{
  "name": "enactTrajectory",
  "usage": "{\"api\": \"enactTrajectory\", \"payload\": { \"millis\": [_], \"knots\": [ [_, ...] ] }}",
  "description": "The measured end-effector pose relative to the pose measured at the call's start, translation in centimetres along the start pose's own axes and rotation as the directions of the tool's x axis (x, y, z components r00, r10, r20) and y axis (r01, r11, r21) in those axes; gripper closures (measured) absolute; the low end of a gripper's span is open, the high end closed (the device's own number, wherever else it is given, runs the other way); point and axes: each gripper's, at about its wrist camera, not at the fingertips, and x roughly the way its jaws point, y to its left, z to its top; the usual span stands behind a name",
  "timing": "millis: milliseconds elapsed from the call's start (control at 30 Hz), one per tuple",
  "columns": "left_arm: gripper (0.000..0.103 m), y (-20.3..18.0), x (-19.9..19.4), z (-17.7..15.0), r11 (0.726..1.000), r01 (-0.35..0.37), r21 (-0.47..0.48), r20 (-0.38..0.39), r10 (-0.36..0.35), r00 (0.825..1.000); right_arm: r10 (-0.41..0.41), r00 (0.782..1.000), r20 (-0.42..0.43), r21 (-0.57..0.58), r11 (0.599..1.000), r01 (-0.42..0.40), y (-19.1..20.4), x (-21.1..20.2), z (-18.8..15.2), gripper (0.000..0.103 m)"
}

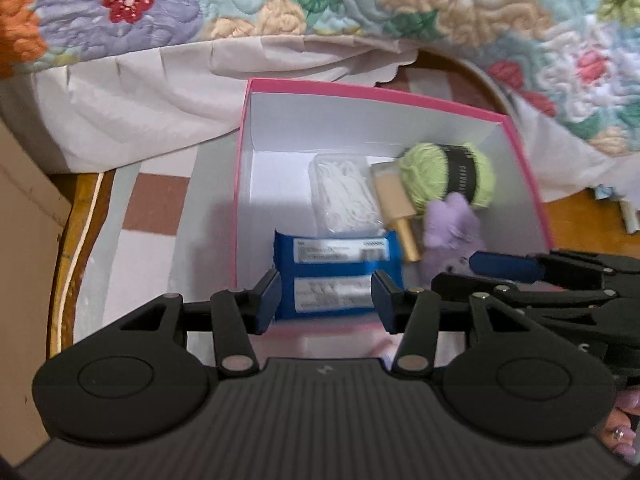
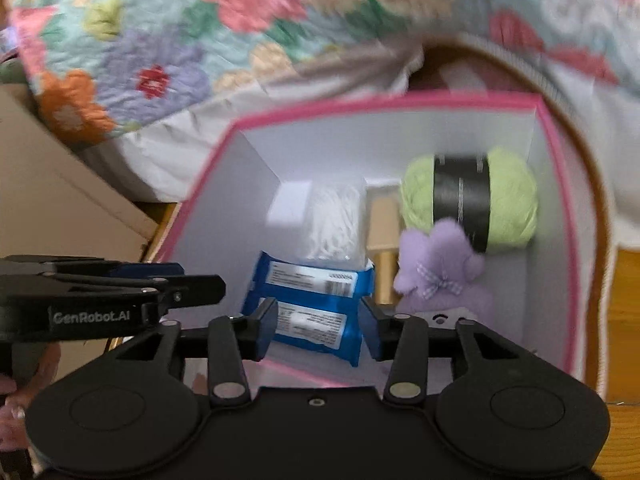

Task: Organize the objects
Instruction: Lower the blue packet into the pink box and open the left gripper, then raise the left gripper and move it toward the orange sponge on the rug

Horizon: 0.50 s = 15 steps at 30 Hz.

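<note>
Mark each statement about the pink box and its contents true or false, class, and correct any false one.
1. The box has a pink rim and white inner walls. True.
2. The green yarn ball lies outside the box. False: it lies inside, near the far right corner.
3. The yarn wears a black band. True.
4. The purple plush toy lies at the box's left wall. False: it lies on the right, touching the yarn.
5. Two blue packets lie at the near end of the box. True.
6. The left gripper clamps a packet. False: its fingers stand apart, holding nothing.
</note>
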Motion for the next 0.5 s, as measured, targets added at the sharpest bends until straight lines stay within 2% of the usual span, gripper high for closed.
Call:
{"api": "enactTrajectory", "payload": {
  "millis": [167,300,400,500],
  "knots": [
    [0.054,0.2,-4.0,-1.4,1.0,0.0,0.01,0.006,-0.001,1.0,-0.004,0.999,0.041,-0.087,0.996,0.007,3.3,-4.6,-0.6,0.043],
    [0.054,1.5,-6.9,-2.8,0.998,0.057,-0.038,0.0,-0.057,0.998,0.012,0.999,0.049,-0.159,0.987,-0.004,5.6,-7.8,-1.1,0.041],
    [0.054,1.9,-8.9,-4.0,0.998,0.032,-0.045,0.012,-0.032,0.999,0.008,0.999,0.049,-0.204,0.979,0.002,7.2,-10.1,-1.5,0.04],
    [0.05,2.1,-11.1,-5.2,1.0,0.007,-0.03,0.025,-0.006,1.0,0.0,0.999,0.053,-0.265,0.964,0.014,8.7,-12.6,-2.2,0.034]
  ]
}}
